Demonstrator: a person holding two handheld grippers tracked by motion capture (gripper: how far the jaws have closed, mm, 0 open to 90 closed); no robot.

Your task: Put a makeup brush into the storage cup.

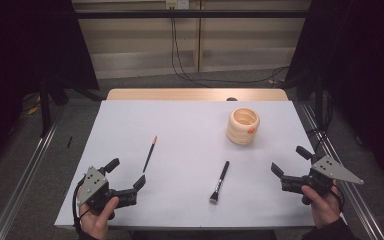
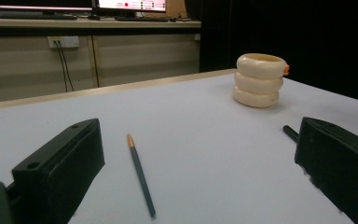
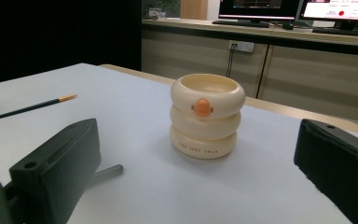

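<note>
On the table, pencil point(image 1: 149, 154) just ahead of left gripper point(image 1: 127, 174), jaws apart, right gripper point(image 1: 289, 161) likewise.

My left claw point(image 2: 193, 186) blocks most of the brush point(image 2: 290, 132); just its handle tip peeks out. Holder's point(image 3: 207, 115) small lettering too blurry to read. Forearms cut off at bottom edge.

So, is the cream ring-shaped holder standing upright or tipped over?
Upright. The holder stands on its base on the white table, its open mouth facing up; its inside looks empty.
</note>
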